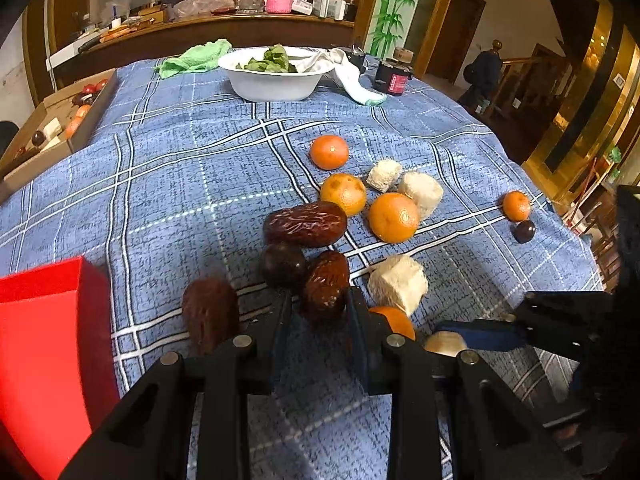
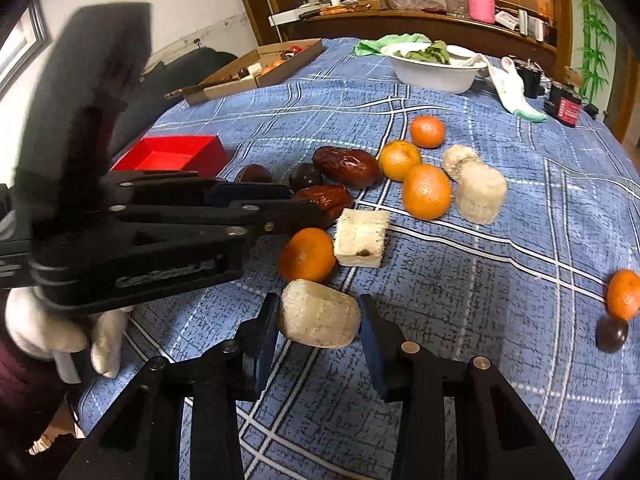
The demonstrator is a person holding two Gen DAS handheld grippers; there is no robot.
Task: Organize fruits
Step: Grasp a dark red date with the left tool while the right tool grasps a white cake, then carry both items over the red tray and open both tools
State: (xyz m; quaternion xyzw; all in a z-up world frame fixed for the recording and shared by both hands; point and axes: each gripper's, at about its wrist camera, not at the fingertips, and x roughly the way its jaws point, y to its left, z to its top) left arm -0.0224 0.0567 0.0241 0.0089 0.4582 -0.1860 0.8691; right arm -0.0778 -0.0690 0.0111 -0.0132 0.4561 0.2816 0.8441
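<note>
Left wrist view: left gripper [image 1: 318, 300] has its fingers set narrow round a wrinkled red date [image 1: 325, 285], one finger each side, pads close to or on the skin; can't tell for sure if it's clamped yet. The date lies on the blue checked tabletop [image 1: 180, 184], touching a dark round fruit [image 1: 283, 266] behind it, w/ a longer date [image 1: 306, 224] beyond that. Red box [image 1: 44, 320] sits at the left, open top, prob. the drop spot.

Right wrist view: right gripper [image 2: 318, 320] straddles a pale fuzzy chunk [image 2: 318, 319]; left finger touches it, right finger looks just at its edge, so grip not confirmed. An orange [image 2: 307, 255] and a pale square block [image 2: 362, 237] lie just behind, near but apart from the chunk.

To do the step well, imo:
- Close both sets of fingers till the pads seat firmly, no harder; the date is soft & will squash.
- Lift the date straight up first, so the dark fruit isn't dragged or set rolling.
- Same for the chunk: raise before moving sideways, else the orange gets nudged.
- The two grippers are close together, so move one at a time, left toward the red box.
- Keep like w/ like when dropping.
</note>
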